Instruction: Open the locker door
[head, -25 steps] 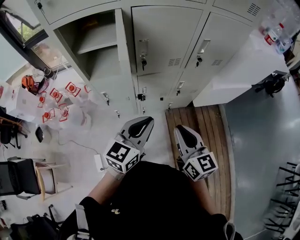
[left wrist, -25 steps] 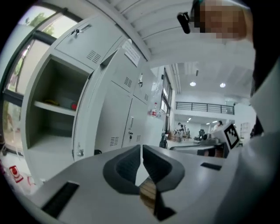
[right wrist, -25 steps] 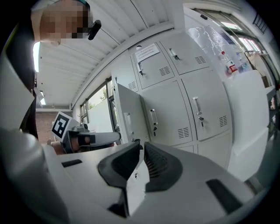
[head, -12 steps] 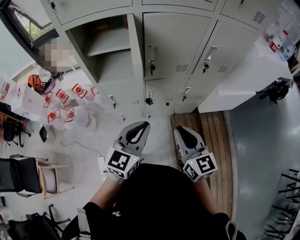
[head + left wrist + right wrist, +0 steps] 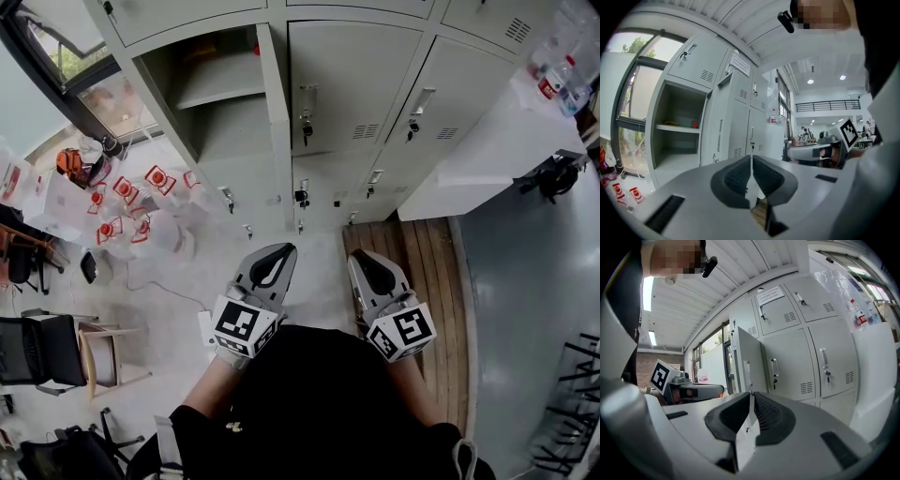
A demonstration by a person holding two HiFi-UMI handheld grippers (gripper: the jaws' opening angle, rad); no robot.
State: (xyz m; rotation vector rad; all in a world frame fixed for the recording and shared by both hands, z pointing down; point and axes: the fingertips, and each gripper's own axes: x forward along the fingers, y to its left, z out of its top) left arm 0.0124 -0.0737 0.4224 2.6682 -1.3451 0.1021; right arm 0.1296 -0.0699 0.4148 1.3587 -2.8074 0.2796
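Head view: lockers shifted right vs before; left gripper, right gripper jaws closed, empty.

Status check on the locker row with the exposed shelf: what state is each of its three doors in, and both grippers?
Left door: swung open.
Middle door: shut.
Right door: shut.
Left gripper: shut, empty.
Right gripper: shut, empty.
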